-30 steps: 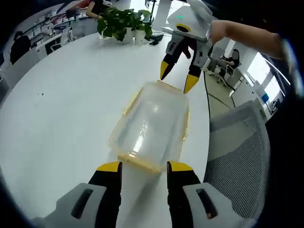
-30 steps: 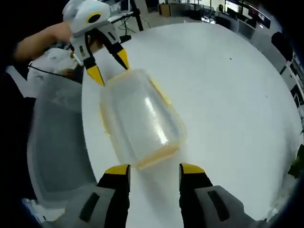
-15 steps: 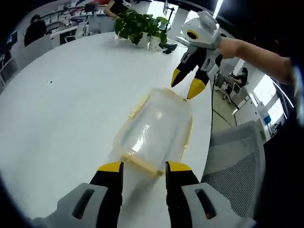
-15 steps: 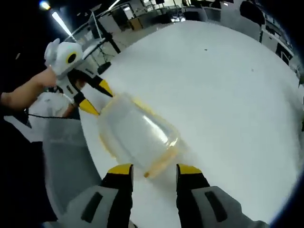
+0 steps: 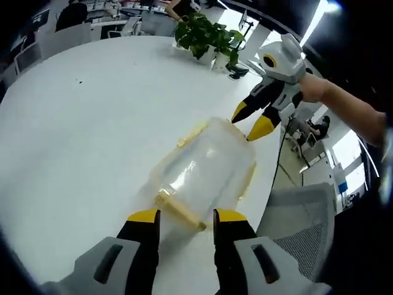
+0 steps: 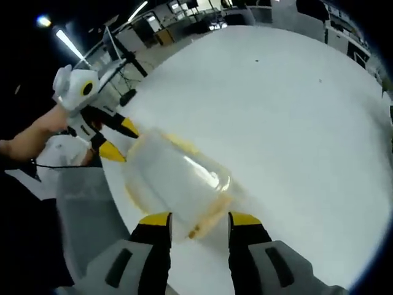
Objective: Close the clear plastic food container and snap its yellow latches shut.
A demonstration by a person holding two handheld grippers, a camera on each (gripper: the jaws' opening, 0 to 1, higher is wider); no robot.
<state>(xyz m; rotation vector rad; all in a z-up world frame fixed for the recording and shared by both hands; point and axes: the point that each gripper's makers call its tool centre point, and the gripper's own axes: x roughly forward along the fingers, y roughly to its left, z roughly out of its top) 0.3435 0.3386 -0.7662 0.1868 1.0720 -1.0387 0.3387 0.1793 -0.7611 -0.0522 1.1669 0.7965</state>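
- On the left of the left gripper view there's bare white counter (image 5: 73, 141), smooth and slick-looking, so expect the box to skate if it's shoved sideways.
- In the middle is the clear plastic food container (image 5: 206, 172), lying on the counter near its chair-side edge, lid on top. It looks empty, so I'd judge it light and easy to tip.
- The walls look thin and see-through. I'd expect them to flex under a hard squeeze, so press down on the rim rather than pinching the body.
- The near yellow latch (image 5: 178, 209) is sticking out at the short end, not folded flat, just ahead of the left gripper (image 5: 183, 216).
- Its fingers (image 5: 142, 216) stand moderately apart, holding nothing, straddling that latch end.
- Over on the right comes the right gripper (image 5: 253, 120), at the far short end, fingers a narrow gap apart and empty, tips just at the rim.
- In the right gripper view the left gripper (image 6: 113, 138) sits far left, at the far end of the container (image 6: 175, 181).
- The near latch (image 6: 206, 218) is blurred here, so I can't tell if it's seated.
- The right gripper (image 6: 198, 220) is right at it, fingers parted, gripping nothing.
- Best hold is the stiff yellow tabs, one at each end, pushed down while the other gripper steadies the opposite end.
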